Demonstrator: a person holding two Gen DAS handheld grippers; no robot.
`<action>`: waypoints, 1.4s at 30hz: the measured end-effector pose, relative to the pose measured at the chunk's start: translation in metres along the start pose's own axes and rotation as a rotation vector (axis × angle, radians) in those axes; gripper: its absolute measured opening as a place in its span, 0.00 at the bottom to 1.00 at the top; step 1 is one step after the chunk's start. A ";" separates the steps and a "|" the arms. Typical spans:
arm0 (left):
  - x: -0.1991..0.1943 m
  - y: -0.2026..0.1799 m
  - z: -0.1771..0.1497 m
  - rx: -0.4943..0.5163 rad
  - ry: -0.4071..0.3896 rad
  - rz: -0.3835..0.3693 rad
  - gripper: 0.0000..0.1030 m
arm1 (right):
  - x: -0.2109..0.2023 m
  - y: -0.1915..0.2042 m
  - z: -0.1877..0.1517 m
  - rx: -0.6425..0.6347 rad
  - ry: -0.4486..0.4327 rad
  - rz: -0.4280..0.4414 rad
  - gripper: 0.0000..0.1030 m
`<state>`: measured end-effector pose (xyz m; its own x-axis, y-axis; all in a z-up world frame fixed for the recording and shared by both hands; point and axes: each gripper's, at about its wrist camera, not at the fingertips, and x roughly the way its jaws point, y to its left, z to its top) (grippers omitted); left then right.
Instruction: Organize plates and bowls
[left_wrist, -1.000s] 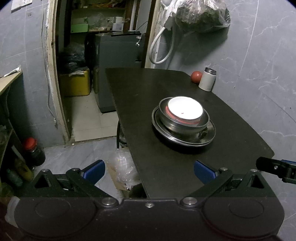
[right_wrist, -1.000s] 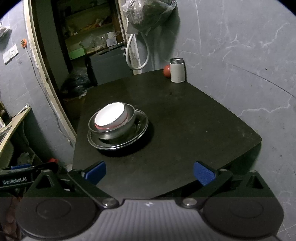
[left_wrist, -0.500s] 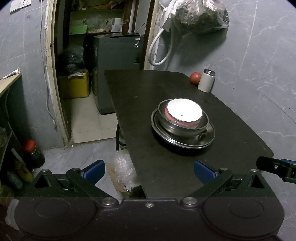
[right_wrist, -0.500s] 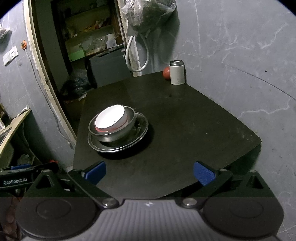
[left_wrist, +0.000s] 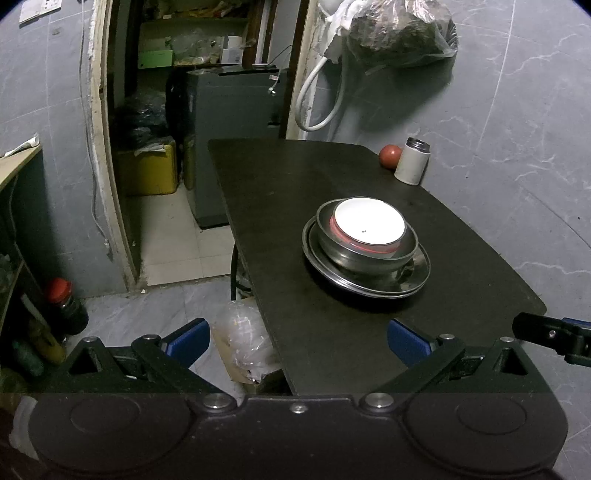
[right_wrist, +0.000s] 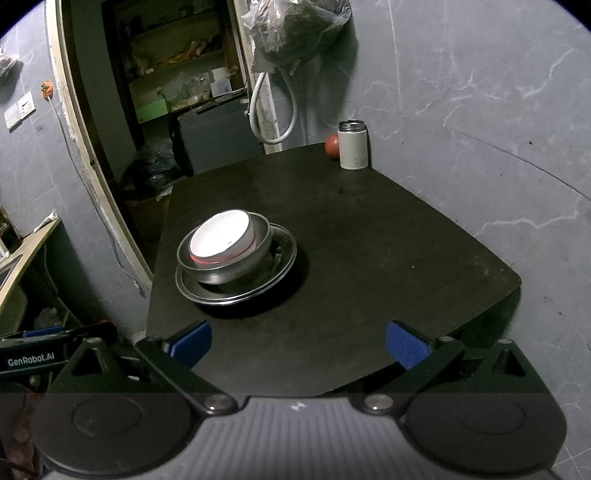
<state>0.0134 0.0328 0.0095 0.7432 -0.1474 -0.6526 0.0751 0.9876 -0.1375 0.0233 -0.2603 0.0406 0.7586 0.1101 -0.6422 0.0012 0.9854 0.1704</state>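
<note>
**Stack near the table's left edge, flask and fruit at the far corner**

On the table (right_wrist: 369, 236) a plate (right_wrist: 280, 266) carries a metal bowl (right_wrist: 221, 273), and a smaller bowl (right_wrist: 221, 240) sits inside that. At the far right corner stands a flask (right_wrist: 353, 146) — a round fruit (right_wrist: 332, 146) just beside it, on its left. Behind the table a bag (right_wrist: 295, 29) hangs on the wall.
</note>
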 end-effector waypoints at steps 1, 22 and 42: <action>0.000 0.000 0.000 -0.001 0.000 0.000 0.99 | 0.000 0.000 0.000 -0.001 0.000 0.000 1.00; 0.007 0.000 0.003 0.019 0.022 0.025 0.99 | 0.001 0.002 0.001 -0.003 0.006 0.000 1.00; 0.012 0.006 0.006 0.017 0.032 0.006 0.99 | 0.010 0.005 0.004 -0.007 0.024 0.000 1.00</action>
<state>0.0264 0.0374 0.0056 0.7219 -0.1431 -0.6771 0.0823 0.9892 -0.1213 0.0338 -0.2550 0.0383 0.7429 0.1129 -0.6598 -0.0036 0.9863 0.1647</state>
